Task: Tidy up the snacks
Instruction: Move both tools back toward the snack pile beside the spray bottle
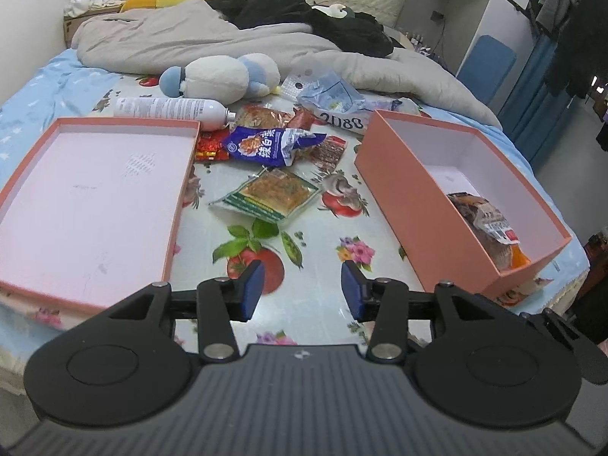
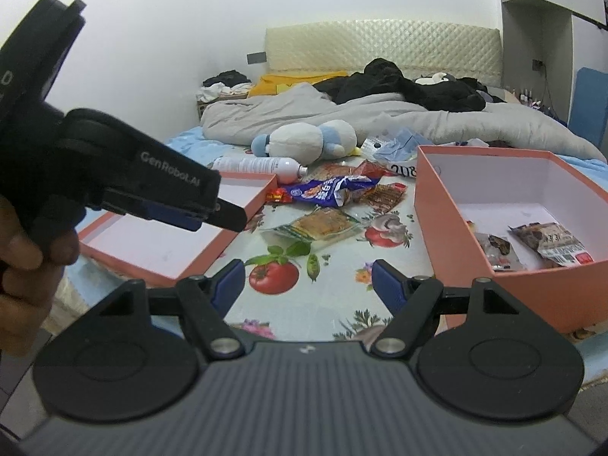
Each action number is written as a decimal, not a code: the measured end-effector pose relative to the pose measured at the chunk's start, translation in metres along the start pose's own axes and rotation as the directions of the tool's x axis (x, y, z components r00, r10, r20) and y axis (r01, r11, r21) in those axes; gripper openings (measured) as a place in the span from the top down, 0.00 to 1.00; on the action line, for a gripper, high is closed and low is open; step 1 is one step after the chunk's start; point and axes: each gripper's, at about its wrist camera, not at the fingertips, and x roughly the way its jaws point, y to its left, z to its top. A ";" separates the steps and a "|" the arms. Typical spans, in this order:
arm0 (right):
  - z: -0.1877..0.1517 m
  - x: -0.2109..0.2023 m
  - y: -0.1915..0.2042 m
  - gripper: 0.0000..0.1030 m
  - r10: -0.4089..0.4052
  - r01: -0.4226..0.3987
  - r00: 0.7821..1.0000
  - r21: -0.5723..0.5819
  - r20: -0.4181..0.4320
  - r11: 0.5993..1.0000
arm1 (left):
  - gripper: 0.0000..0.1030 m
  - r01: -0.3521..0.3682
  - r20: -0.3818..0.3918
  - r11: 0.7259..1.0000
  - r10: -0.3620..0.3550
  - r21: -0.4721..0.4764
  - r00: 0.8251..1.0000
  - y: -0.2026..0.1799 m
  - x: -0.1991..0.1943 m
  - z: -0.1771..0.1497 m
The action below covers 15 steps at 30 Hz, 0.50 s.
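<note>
At the far left, a shallow pink box lid [image 1: 95, 205] lies open side up on the fruit-print cloth [image 1: 304, 228], nothing inside it. Just beyond its far corner a white spray bottle [image 1: 171, 108] lies on its side, and behind that rests a white-and-blue plush toy [image 1: 224, 78] against the grey duvet [image 1: 212, 38].

In the middle, between lid and box, sits the loose pile of snacks: a red packet [image 1: 211, 148] touching the lid's corner, a blue snack bag [image 1: 271, 144] lying over it, a brown packet [image 1: 328, 152] to the right, and nearer the camera, apart from the heap, a green-edged packet [image 1: 269, 195] lying flat.

The left gripper [image 1: 303, 288] hovers low over the cloth near the bed's front edge, its blue-padded fingers spread wide with nothing between them. In the right wrist view it shows from the side at the left, over the lid, gripped by a hand [image 2: 26, 262]. The right gripper [image 2: 307, 287] hangs likewise above the cloth, jaws apart and empty.

To the right stands the deeper pink box [image 2: 448, 235]. Inside, at its near end, lie two dark snack packets [image 2: 547, 247], side by side on the white floor
</note>
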 end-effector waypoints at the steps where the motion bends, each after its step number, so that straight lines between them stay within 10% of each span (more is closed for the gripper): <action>1: 0.000 0.006 0.000 0.27 -0.007 0.007 1.000 0.001 0.001 1.000 | 0.51 0.007 0.001 1.000 -0.007 -0.001 1.000 0.003 0.006 0.004; 15: 0.014 0.101 -0.013 0.27 -0.053 0.058 0.997 0.097 -0.050 0.994 | 0.48 0.062 -0.064 0.998 -0.061 0.004 0.996 0.041 0.116 0.075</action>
